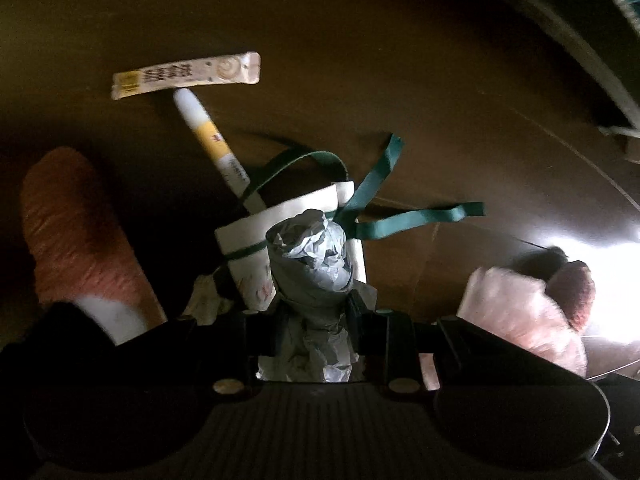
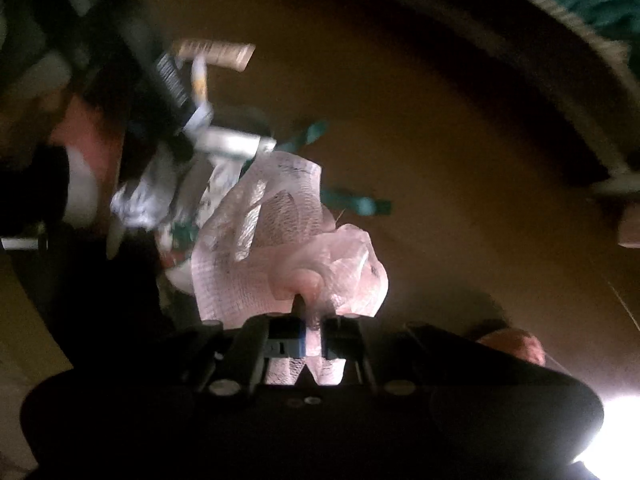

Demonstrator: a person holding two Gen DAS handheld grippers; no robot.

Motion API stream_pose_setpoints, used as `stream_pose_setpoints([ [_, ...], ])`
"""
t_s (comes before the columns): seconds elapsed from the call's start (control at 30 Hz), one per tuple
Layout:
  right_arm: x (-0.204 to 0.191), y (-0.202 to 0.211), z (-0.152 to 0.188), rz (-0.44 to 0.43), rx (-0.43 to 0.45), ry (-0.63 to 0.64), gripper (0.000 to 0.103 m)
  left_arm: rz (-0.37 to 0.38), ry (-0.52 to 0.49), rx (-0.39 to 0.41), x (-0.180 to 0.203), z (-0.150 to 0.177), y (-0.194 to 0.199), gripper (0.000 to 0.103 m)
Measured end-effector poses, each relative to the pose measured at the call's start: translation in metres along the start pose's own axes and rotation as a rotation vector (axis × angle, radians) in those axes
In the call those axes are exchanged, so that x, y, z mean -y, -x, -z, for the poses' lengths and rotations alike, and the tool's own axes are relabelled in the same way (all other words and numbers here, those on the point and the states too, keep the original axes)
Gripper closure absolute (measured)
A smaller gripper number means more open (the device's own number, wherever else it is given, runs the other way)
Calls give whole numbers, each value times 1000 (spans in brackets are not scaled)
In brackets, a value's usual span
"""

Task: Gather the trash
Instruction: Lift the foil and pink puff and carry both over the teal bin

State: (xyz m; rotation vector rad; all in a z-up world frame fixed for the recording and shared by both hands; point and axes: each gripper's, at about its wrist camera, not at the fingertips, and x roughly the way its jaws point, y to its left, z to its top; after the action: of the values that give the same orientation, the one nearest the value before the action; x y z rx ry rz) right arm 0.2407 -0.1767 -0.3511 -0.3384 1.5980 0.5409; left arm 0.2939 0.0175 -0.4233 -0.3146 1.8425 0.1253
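Observation:
My left gripper [image 1: 314, 304] is shut on a crumpled grey tissue paper wad [image 1: 310, 256], held just over a small white gift bag [image 1: 260, 240] with green ribbon handles [image 1: 384, 172] on the brown floor. A beige sachet [image 1: 186, 76] and a white-and-yellow tube [image 1: 212, 140] lie beyond the bag. My right gripper [image 2: 312, 328] is shut on a pink mesh net [image 2: 280, 248], to the right of the bag. The net also shows in the left wrist view [image 1: 516, 312]. The left gripper [image 2: 160, 92] appears blurred in the right wrist view.
A person's foot in an orange-and-white sock [image 1: 76, 236] stands left of the bag. A green rug edge [image 1: 616, 4] and a dark furniture base [image 1: 560, 60] curve along the top right. A bright glare patch [image 1: 600, 240] lies on the floor at right.

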Motion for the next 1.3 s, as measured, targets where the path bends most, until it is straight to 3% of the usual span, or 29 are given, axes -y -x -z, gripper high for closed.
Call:
stream_pose_setpoints([
  [0.27, -11, 96, 19, 86, 248, -111, 99, 48, -28, 105, -5, 44, 77, 73],
  [0.53, -29, 200, 53, 118, 503, -189, 99, 143, -79, 303, -11, 94, 180, 73],
  [0.63, -37, 233, 62, 128, 575, -195, 99, 136, -115, 381, -6, 113, 217, 73],
  [1.03, -55, 330, 92, 190, 787, -210, 99, 154, -228, 618, 7, 181, 327, 73],
  [1.3, -64, 393, 85, 236, 907, -180, 99, 160, -276, 794, 16, 209, 400, 73],
])
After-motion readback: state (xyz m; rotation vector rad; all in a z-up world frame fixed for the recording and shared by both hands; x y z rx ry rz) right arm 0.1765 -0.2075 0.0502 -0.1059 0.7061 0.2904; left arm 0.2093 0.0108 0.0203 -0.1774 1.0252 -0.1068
